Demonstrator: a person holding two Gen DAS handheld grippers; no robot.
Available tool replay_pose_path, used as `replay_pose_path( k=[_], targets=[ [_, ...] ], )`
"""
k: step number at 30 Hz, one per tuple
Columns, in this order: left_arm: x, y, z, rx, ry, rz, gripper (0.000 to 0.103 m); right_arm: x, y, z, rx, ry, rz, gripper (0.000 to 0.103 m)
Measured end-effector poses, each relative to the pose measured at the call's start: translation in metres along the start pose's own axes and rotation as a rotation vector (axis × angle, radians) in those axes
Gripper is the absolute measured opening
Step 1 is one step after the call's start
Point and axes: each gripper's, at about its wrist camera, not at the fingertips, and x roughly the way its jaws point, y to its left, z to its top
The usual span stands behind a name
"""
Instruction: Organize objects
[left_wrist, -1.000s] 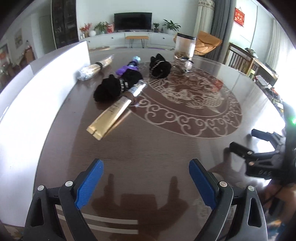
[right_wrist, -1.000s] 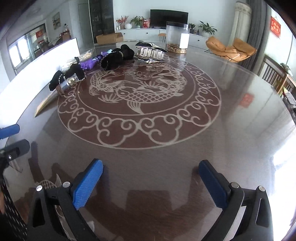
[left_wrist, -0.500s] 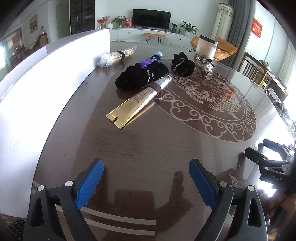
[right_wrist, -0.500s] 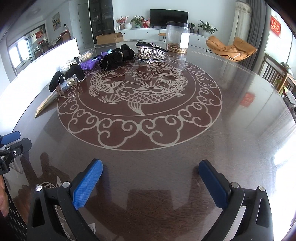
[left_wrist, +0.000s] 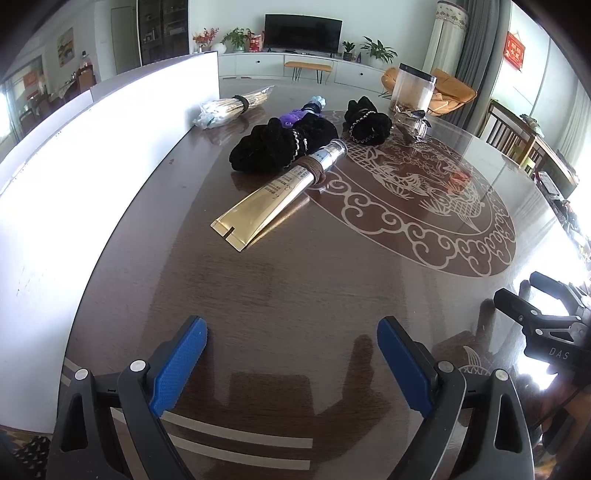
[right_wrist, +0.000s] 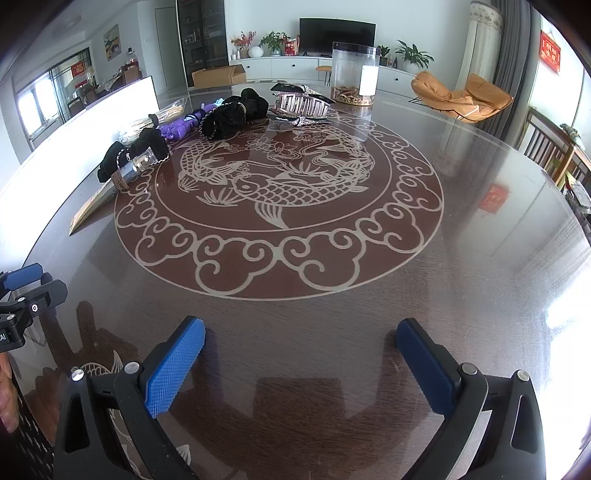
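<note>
A gold tube (left_wrist: 273, 195) with a silver cap lies on the dark round table (left_wrist: 295, 295), a brown band around its neck. Behind it sit a black scrunchie (left_wrist: 280, 146), a purple toy (left_wrist: 295, 116), a second black scrunchie (left_wrist: 365, 123) and a bundle of sticks (left_wrist: 232, 105). A large hair claw (right_wrist: 301, 105) lies near a clear jar (right_wrist: 354, 74). My left gripper (left_wrist: 291, 363) is open and empty, well short of the tube. My right gripper (right_wrist: 301, 363) is open and empty over the bare near side of the table, far from the objects.
A white board (left_wrist: 92, 147) stands upright along the table's left side. The table carries a pale fish and cloud pattern (right_wrist: 277, 192) in its middle. Wooden chairs (right_wrist: 554, 147) stand at the right; an orange lounge chair (right_wrist: 461, 96) sits beyond the table.
The left gripper has swung left and moved nearer the gold tube, which now lies more centred ahead of it. The right gripper has barely moved. Both stay open.
</note>
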Motion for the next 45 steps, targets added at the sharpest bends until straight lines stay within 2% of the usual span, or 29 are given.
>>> replay_pose_path(
  k=[25,45],
  targets=[
    [0.001,-0.005,-0.002,0.026,0.003,0.028,0.094,-0.001,-0.001,0.000,-0.001,0.000,0.001,0.103],
    [-0.002,0.010,-0.002,-0.048,-0.002,0.049,0.094,-0.002,-0.002,0.001,-0.002,0.000,0.002,0.103]
  ],
)
